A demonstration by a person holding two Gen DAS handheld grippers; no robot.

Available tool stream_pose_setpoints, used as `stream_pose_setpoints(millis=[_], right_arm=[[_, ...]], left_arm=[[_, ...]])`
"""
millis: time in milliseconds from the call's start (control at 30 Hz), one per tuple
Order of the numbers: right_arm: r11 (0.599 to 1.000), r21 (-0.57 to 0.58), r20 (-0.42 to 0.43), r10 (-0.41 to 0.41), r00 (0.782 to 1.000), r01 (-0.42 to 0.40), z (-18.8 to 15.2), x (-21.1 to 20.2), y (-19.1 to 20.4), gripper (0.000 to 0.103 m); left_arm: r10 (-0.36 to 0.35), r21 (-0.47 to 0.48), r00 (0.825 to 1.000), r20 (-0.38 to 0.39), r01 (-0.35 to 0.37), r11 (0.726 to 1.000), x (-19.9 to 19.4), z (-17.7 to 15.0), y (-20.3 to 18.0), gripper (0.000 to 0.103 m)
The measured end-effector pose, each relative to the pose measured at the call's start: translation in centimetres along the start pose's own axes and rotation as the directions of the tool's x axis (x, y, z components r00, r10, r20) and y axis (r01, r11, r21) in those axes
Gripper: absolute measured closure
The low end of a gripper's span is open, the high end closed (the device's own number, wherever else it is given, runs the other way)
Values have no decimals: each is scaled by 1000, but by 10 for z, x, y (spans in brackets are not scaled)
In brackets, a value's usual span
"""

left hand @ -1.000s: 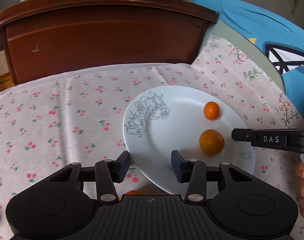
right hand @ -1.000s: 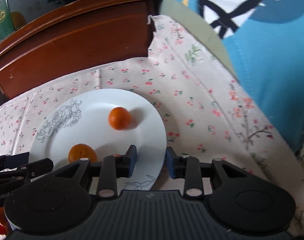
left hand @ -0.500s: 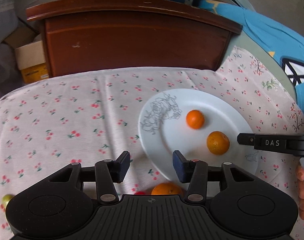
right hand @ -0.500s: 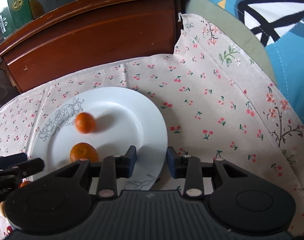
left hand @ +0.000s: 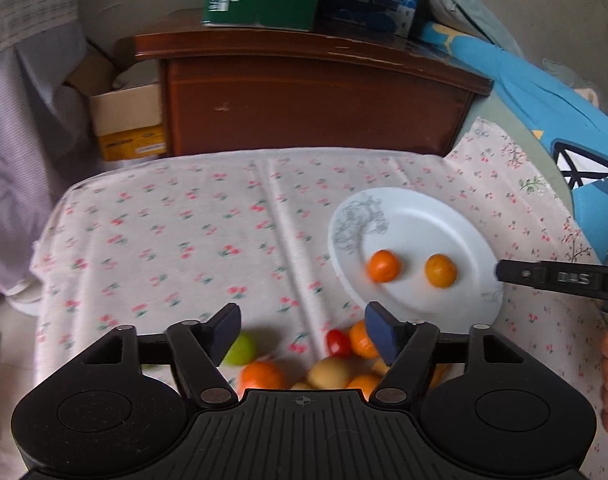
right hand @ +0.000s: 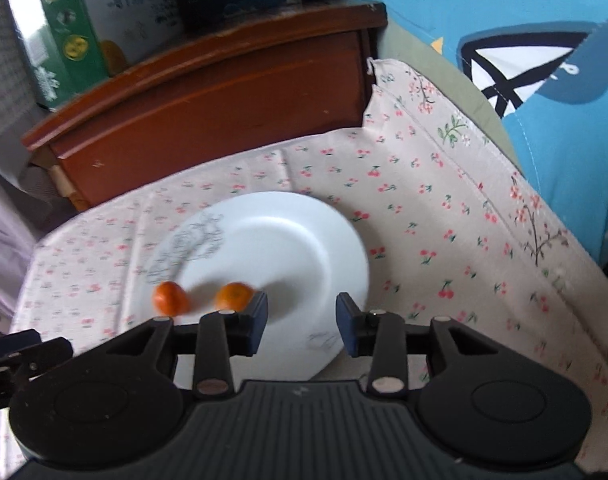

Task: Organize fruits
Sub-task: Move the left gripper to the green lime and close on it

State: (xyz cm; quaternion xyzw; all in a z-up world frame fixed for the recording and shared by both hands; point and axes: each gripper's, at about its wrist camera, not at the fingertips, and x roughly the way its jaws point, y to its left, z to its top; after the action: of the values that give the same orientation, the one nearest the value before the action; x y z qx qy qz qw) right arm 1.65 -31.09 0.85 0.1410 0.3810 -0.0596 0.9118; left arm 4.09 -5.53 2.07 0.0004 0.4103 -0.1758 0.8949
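My left tongs (left hand: 301,330) are opening, nothing between their blue pads, above a huddle of loose fruit (left hand: 336,364) on the cherry-print cloth of the desk (left hand: 163,240), just short of the near rim of the round white plate with a grey flower sketch (left hand: 416,216). A second ago this view was filled by the plate; now the pile, with its small green fruit (left hand: 239,350) and red cherry tomato (left hand: 338,342), has come into sight. Two small oranges (left hand: 384,266) sit side by side on the plate. My right tongs (right hand: 301,322) are opening too, also empty, over the plate's near edge. I judge two pieces delivered, the heap still waiting to be sorted.
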Motion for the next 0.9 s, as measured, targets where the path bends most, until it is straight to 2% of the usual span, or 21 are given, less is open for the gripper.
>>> stream_pose_setpoints(millis=[167,533,700,800,900], right_arm=[[998,14,8,53,999,-53,-17,-26,9,59],[991,24,-33,134,990,-133,-61,-60,22,59],[990,41,-54,138,989,-136,-77,-66,24,59],[991,66,-79,122,989,-117,-86,-64,23,59],[988,98,-105,130,986,-120,-90,-60,21,59]], left_arm=[[46,-32,999,-22,-46,998,-14,-7,24,32],[132,-54,990,-41,-134,989,-21,-26,67,32],[191,-61,981,-23,-193,979,-18,-39,84,32],[179,-91,984,5,-177,980,-18,-42,90,32],[212,-89,977,25,-209,974,-13,-42,92,33]])
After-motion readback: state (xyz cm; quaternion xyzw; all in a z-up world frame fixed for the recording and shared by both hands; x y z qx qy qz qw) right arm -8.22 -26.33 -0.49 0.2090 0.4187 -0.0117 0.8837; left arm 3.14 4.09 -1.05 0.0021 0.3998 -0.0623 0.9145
